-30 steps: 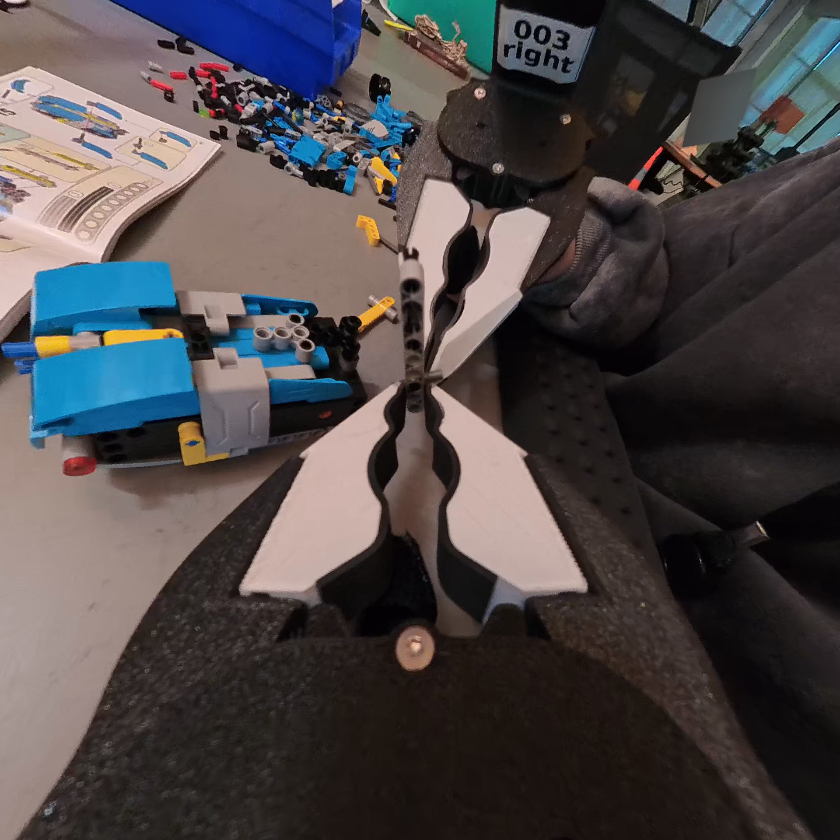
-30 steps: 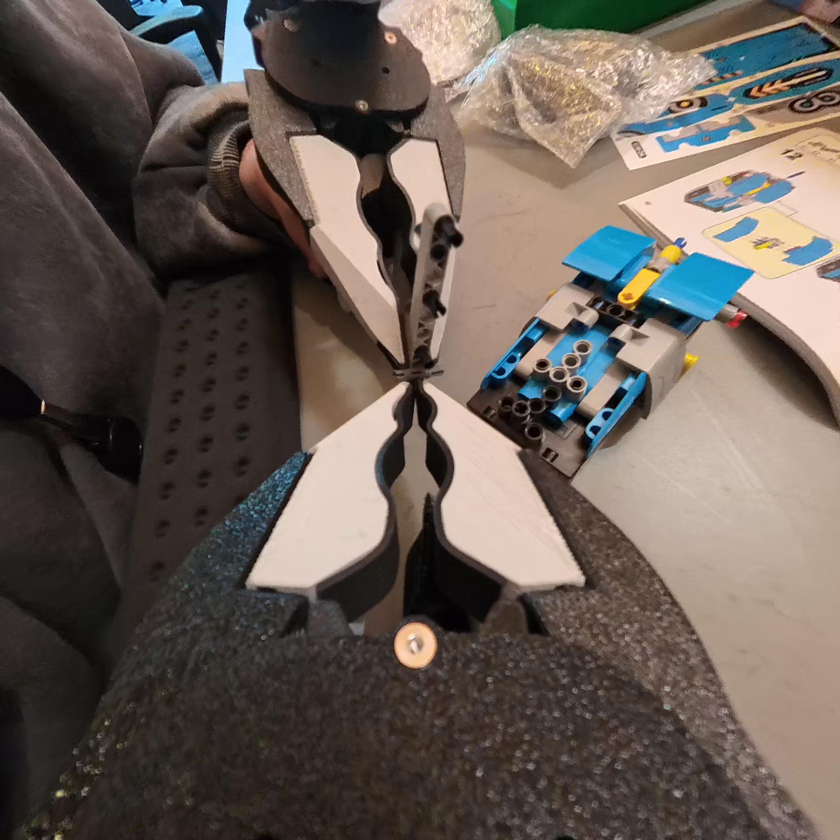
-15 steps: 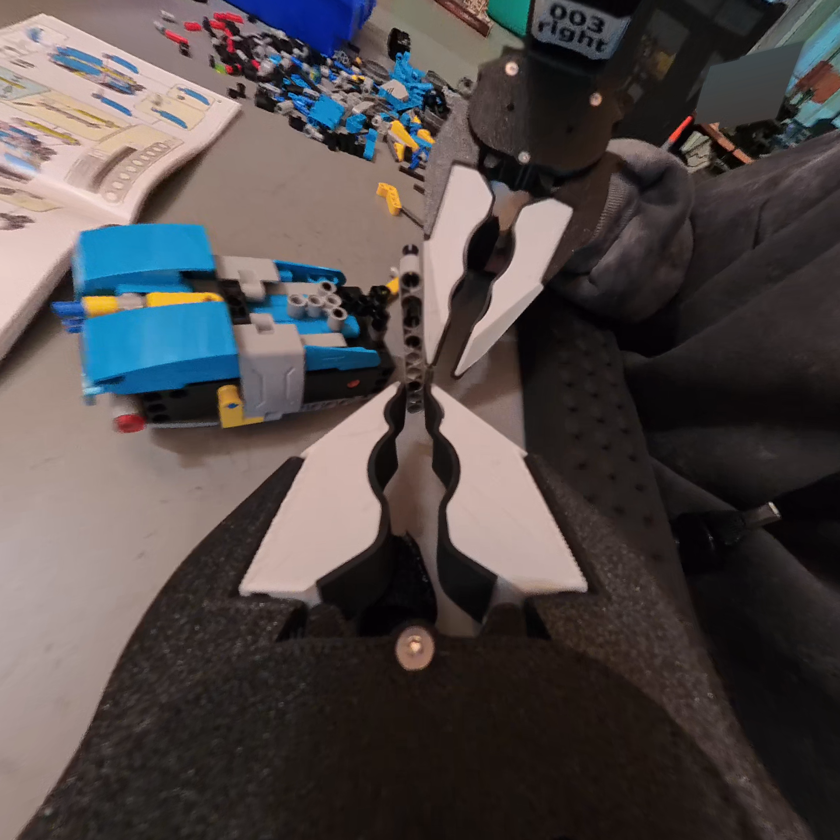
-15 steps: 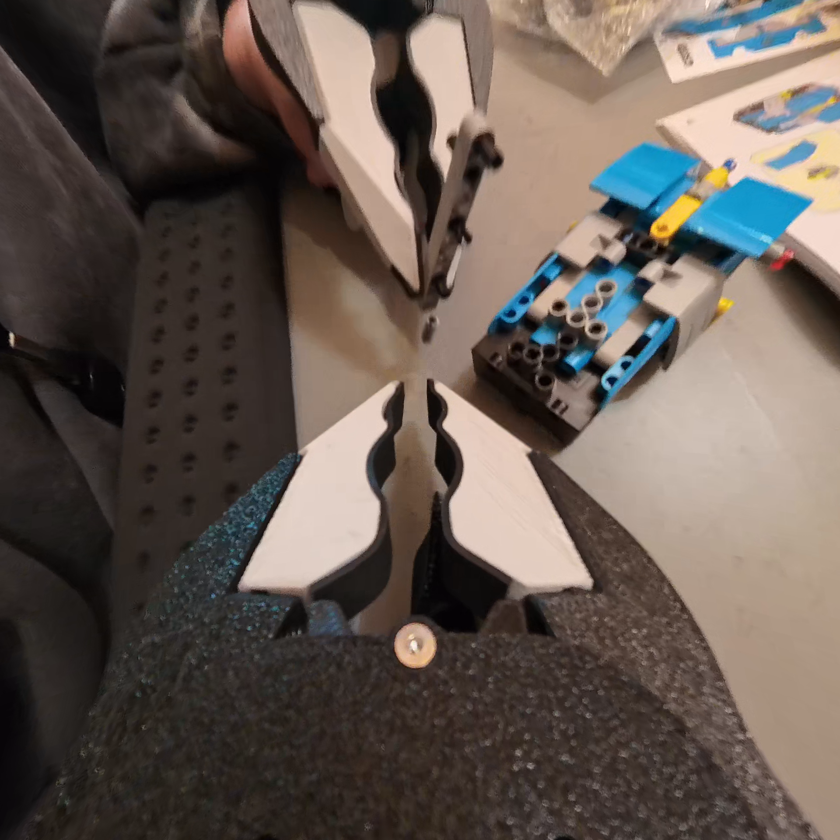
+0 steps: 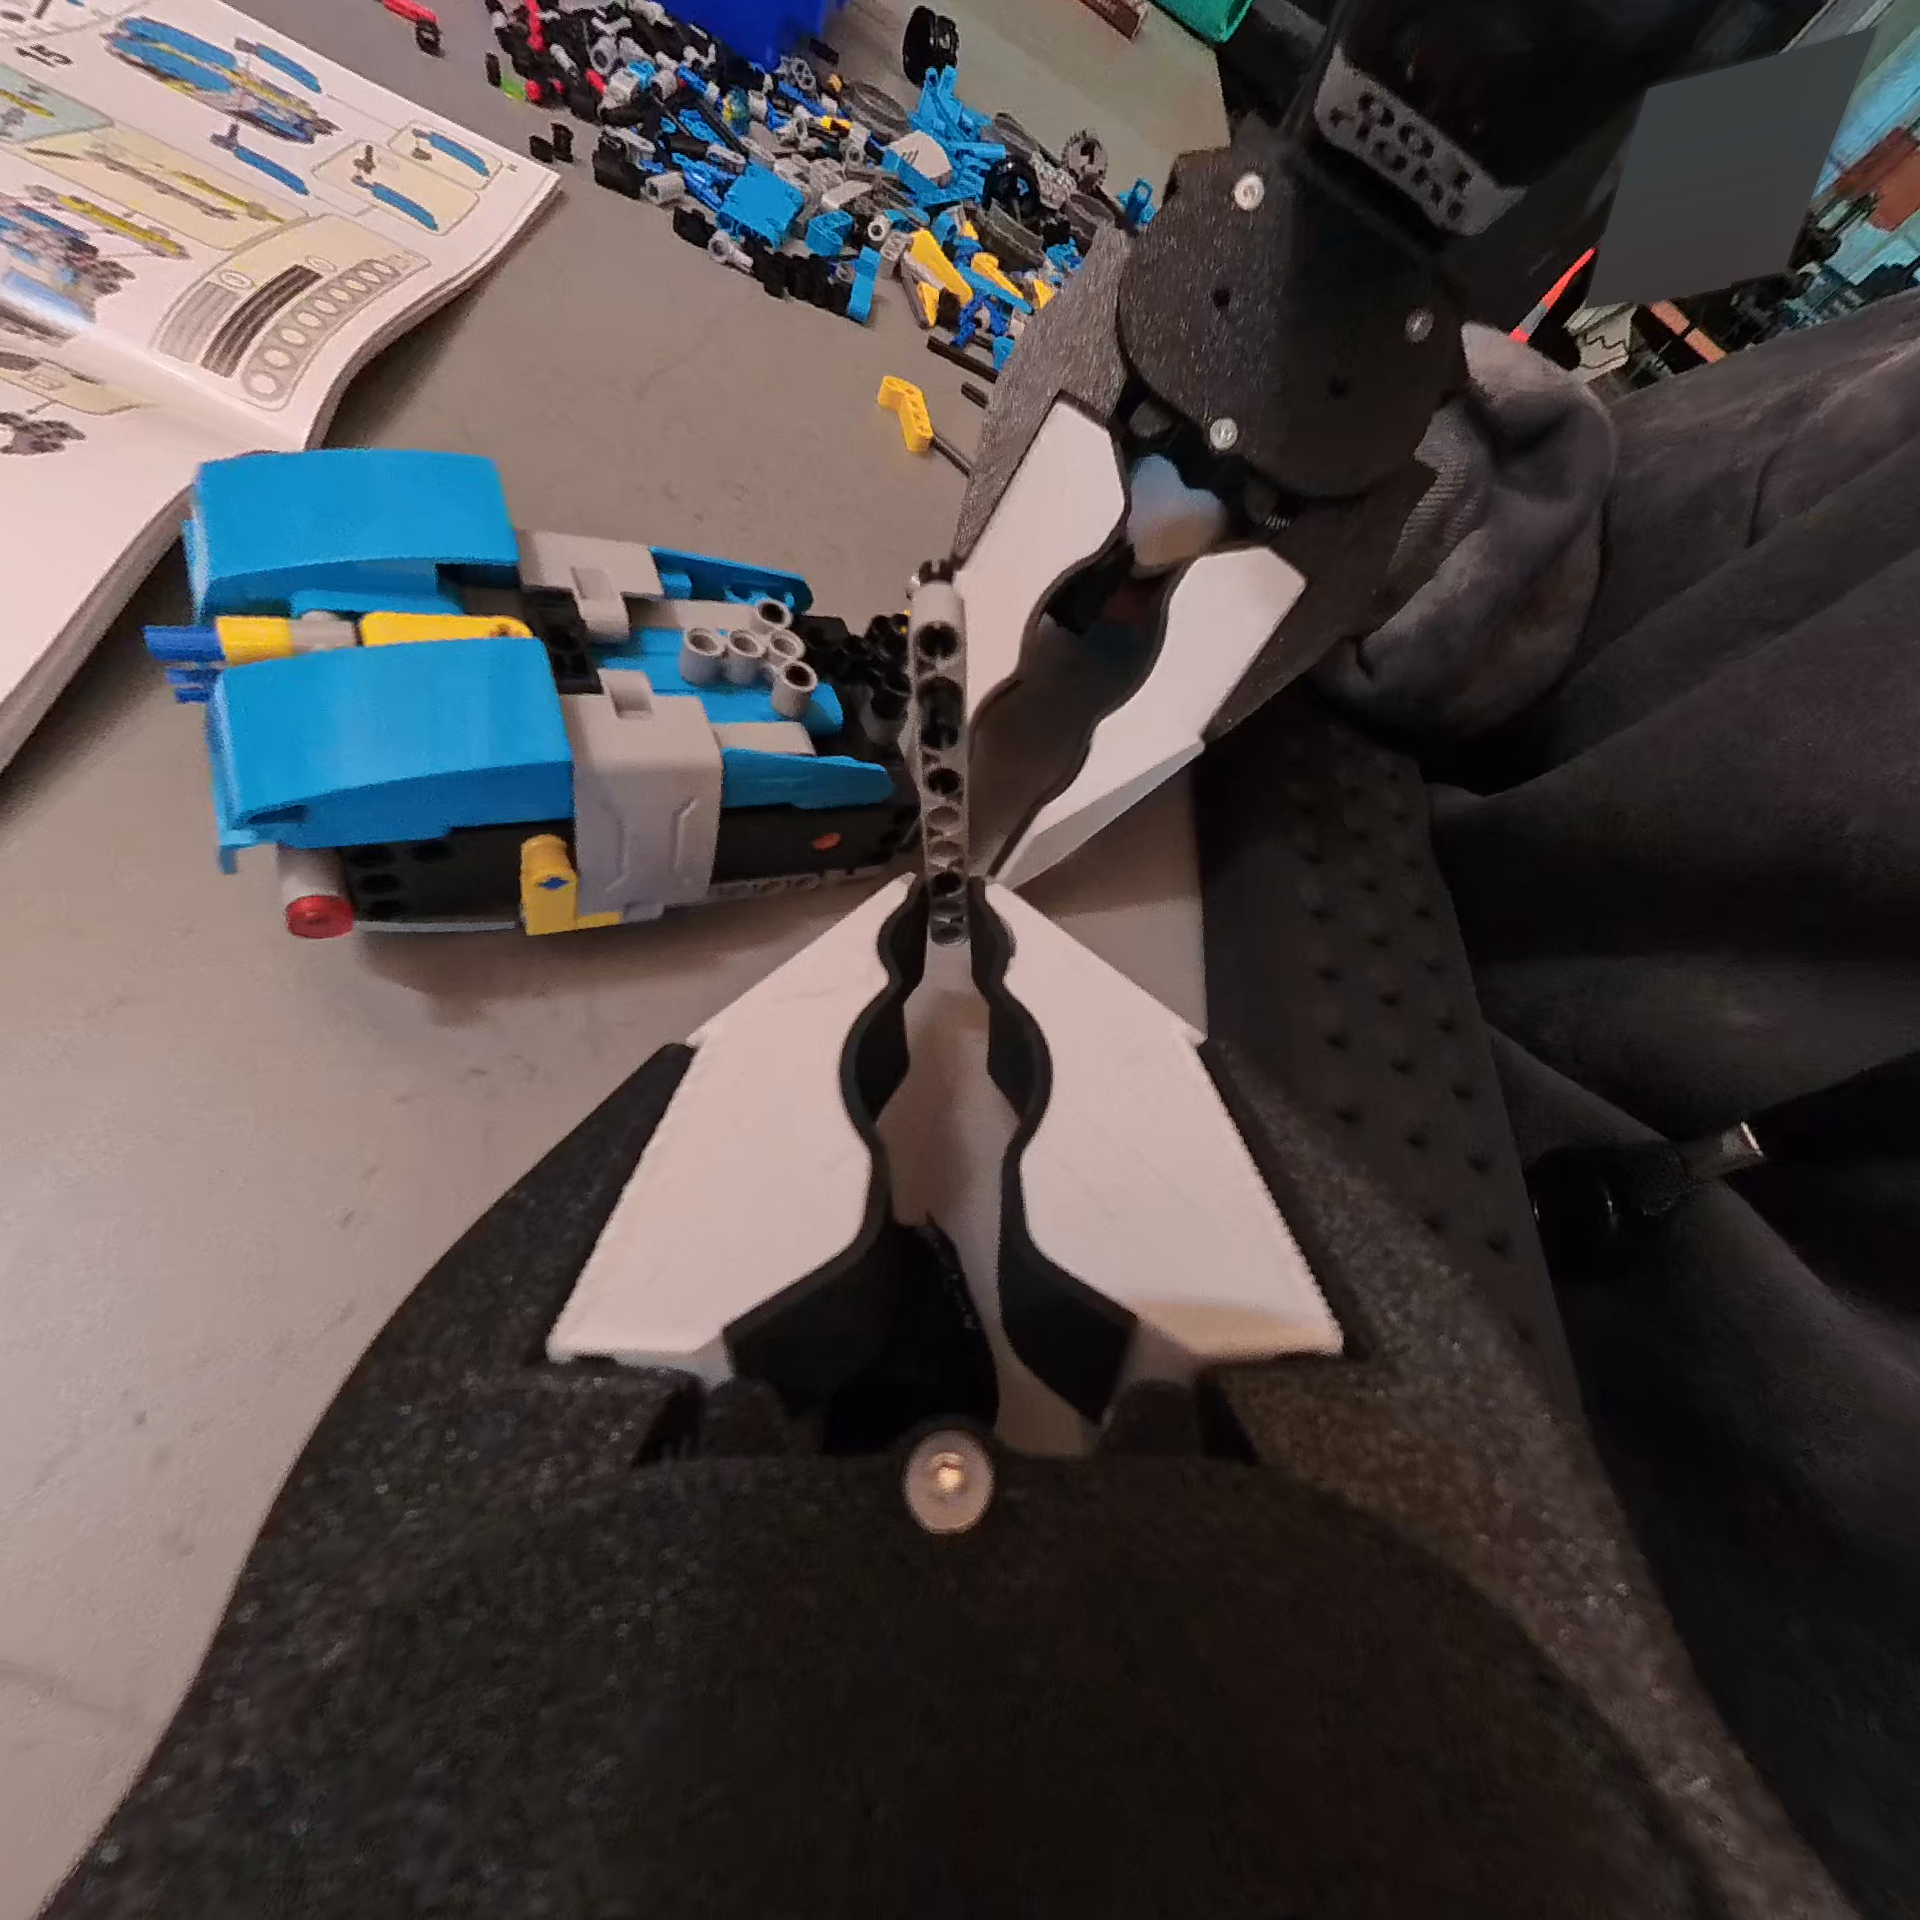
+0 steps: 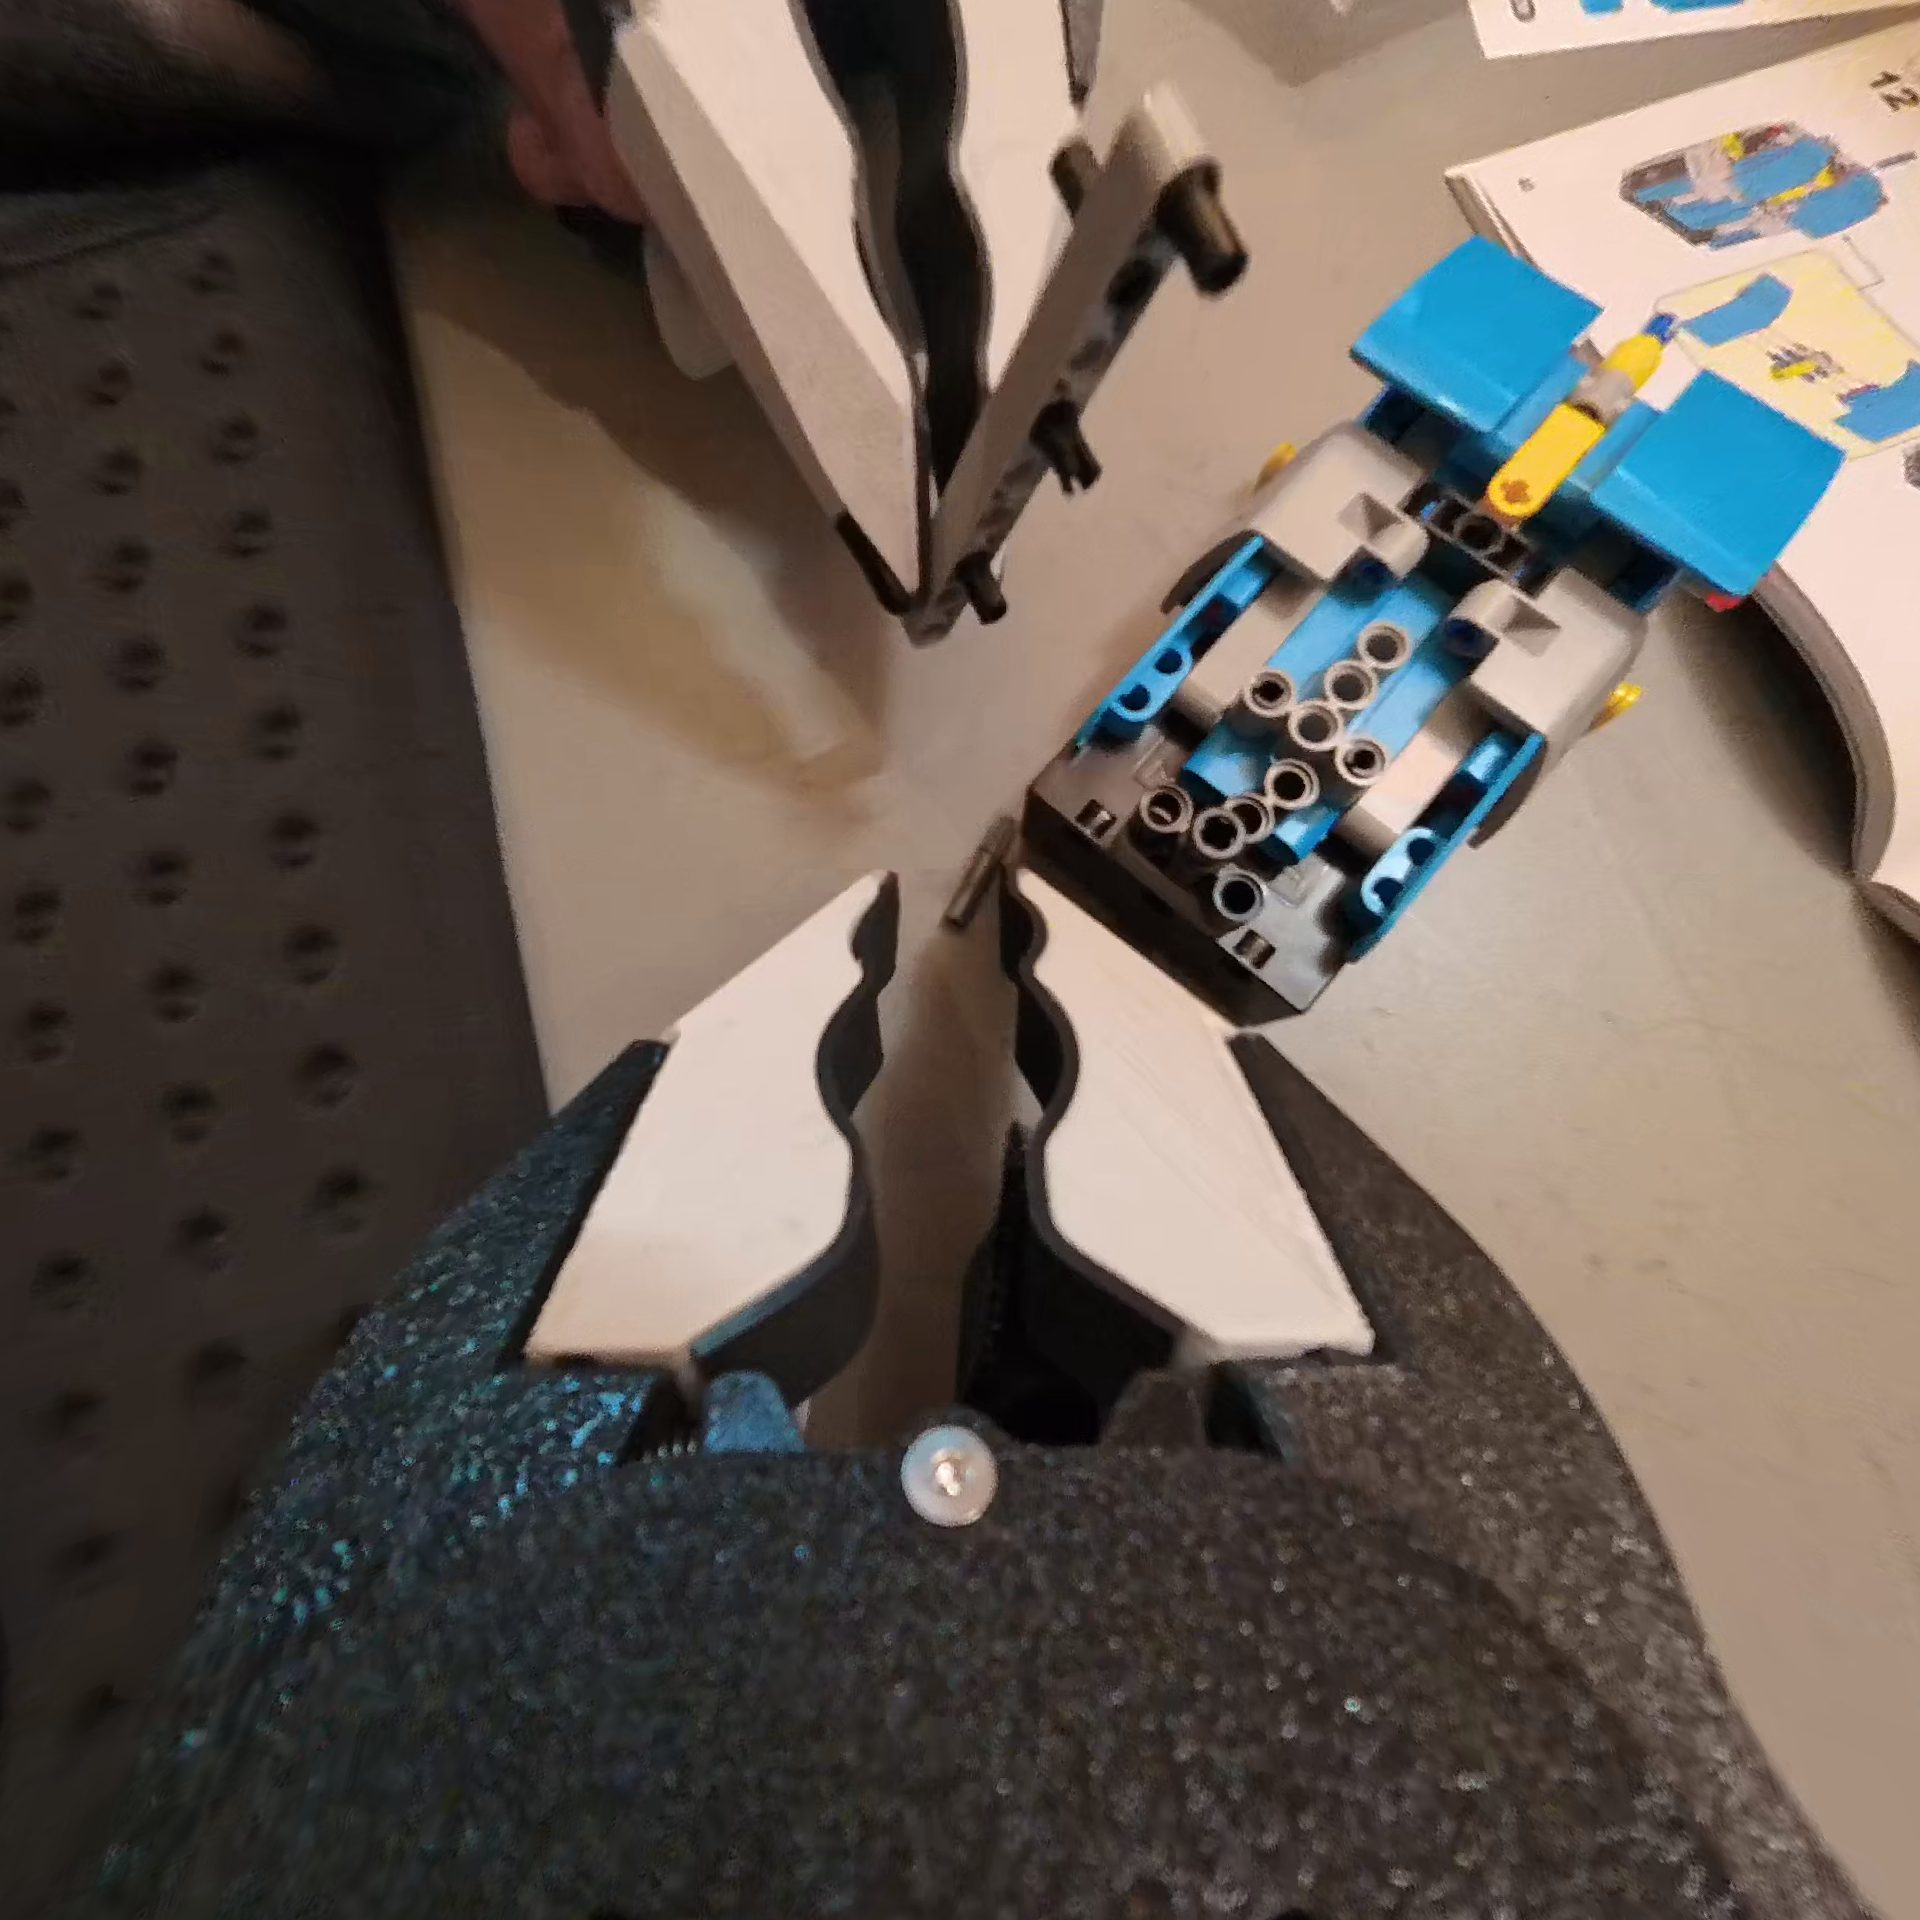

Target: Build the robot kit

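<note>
Since 1 second ago, the 2 grippers have pulled apart, and the right gripper has let go of a small dark pin, which now shows just past its right fingertip, beside the toy car; whether it lies on the table cannot be told. On the left side of the left wrist view, an open booklet lies on the grey table. Next to it sits the blue toy car, on its side. Behind it is a pile of small building pieces. The left gripper points forward, its fingers squeezed tight on the bottom end of a grey beam with holes, which stands upright. To the right, the right gripper tilts down toward it with its fingers spread apart, holding nothing. A dark sleeve fills the right side.
</note>
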Available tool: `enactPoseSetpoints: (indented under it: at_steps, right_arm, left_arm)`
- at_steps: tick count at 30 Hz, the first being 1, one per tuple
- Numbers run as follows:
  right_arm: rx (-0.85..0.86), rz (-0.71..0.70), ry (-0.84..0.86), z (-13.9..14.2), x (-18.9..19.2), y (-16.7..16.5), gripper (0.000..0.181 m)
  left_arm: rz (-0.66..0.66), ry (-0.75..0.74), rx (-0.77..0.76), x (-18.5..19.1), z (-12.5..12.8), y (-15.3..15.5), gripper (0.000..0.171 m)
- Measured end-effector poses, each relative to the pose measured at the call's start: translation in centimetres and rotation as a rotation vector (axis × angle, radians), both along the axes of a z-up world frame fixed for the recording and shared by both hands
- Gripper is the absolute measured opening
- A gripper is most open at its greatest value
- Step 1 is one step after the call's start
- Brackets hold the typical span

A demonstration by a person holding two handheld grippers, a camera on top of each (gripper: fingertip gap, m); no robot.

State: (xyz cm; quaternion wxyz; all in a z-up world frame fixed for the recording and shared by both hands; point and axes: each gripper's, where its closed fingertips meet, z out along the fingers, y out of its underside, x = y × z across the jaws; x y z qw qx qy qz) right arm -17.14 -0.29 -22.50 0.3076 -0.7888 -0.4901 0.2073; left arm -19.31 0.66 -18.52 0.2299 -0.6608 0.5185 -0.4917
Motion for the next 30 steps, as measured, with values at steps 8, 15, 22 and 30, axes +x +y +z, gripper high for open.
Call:
enactPoseSetpoints:
  at_steps: [8, 15, 22, 30]
  right_arm:
    - [-0.007, -0.078, -0.022, -0.6, -0.1, 0.8, 0.011]
    - [-0.006, -0.074, 0.017, 0.3, -0.7, 0.5, 0.003]
    - [0.024, -0.095, 0.386, 6.4, -3.0, 0.9, 0.004]
    - [0.110, -0.139, 0.353, 6.8, -2.5, 1.8, 0.004]
  left_arm:
    - [0.009, 0.000, -0.011, 0.0, 0.0, 0.2, 0.007]
    - [0.039, 0.015, -0.008, 0.0, -0.3, 0.5, 0.007]
    - [0.056, -0.104, -0.048, 0.5, 1.7, 0.3, 0.007]
    - [0.116, -0.141, 0.008, 0.4, 2.5, 0.9, 0.007]
